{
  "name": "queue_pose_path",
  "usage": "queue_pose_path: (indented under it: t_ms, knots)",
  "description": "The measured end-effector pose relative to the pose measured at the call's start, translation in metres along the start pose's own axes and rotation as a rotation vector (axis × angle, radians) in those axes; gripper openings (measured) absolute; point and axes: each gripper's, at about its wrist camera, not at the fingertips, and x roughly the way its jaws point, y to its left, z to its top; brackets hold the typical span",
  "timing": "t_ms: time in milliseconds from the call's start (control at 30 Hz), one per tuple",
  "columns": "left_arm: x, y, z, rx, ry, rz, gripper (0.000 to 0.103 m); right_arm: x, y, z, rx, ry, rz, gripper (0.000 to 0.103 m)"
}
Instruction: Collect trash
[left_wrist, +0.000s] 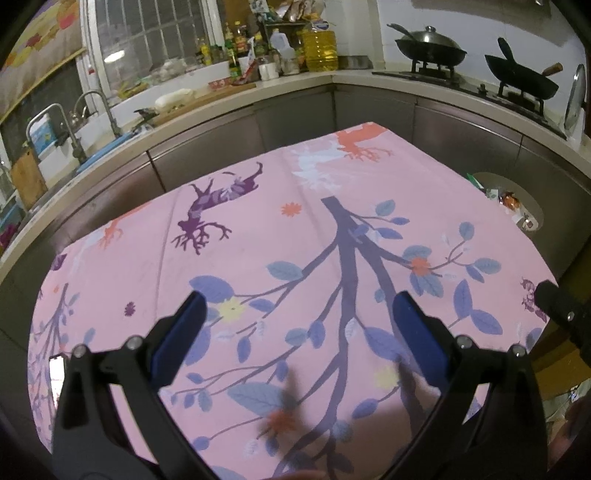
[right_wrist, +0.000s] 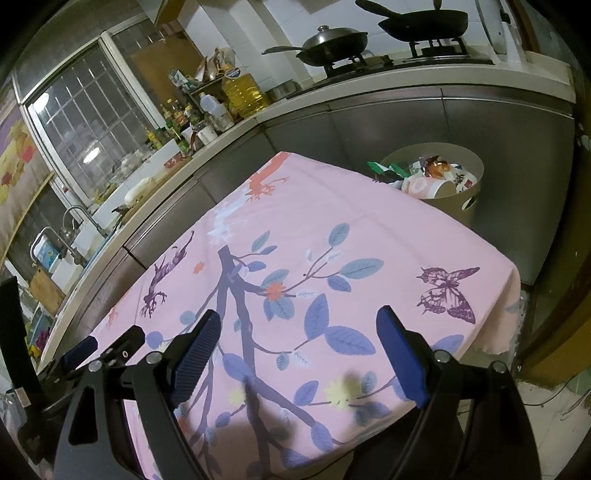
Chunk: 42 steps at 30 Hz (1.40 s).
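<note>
A round beige trash bin (right_wrist: 469, 173) stands on the floor past the table's far right corner, holding cups and wrappers (right_wrist: 432, 177); it also shows in the left wrist view (left_wrist: 532, 206). My left gripper (left_wrist: 299, 314) is open and empty above the pink floral tablecloth (left_wrist: 258, 229). My right gripper (right_wrist: 299, 332) is open and empty above the same cloth (right_wrist: 369, 229). The left gripper's fingers (right_wrist: 79, 350) show at the lower left of the right wrist view. No loose trash shows on the cloth.
A steel kitchen counter (left_wrist: 295, 110) wraps behind the table, with a sink and tap (left_wrist: 92, 107), bottles and an oil jug (left_wrist: 319, 44), and two woks (left_wrist: 428, 48) on a stove. Floor lies to the right of the table (right_wrist: 546, 398).
</note>
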Motion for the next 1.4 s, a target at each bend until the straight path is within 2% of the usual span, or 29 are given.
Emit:
queue_pose_path:
  t_ms: [200,433,633,767,1000,1400]
  knots:
    - [-0.004,0.01,0.0,-0.027,-0.026,-0.029,0.097,0.003,0.005,-0.001,-0.014,0.011,-0.004,0.083]
    - [-0.004,0.026,0.002,-0.085,-0.039,-0.021,0.097,0.005,0.013,-0.002,-0.038,0.019,0.004,0.083]
    - [0.0,0.023,0.0,-0.095,-0.045,-0.061,0.097,0.002,0.006,0.001,-0.028,0.015,-0.019,0.083]
    - [0.005,0.005,0.004,-0.034,-0.063,-0.064,0.097,-0.005,-0.012,0.01,0.002,-0.01,-0.064,0.083]
    - [0.015,-0.03,0.031,0.021,-0.051,-0.135,0.097,-0.012,-0.042,0.018,0.015,-0.049,-0.105,0.083]
    - [0.025,-0.138,0.075,0.162,-0.091,-0.189,0.097,-0.014,-0.105,0.053,0.026,-0.076,-0.15,0.083]
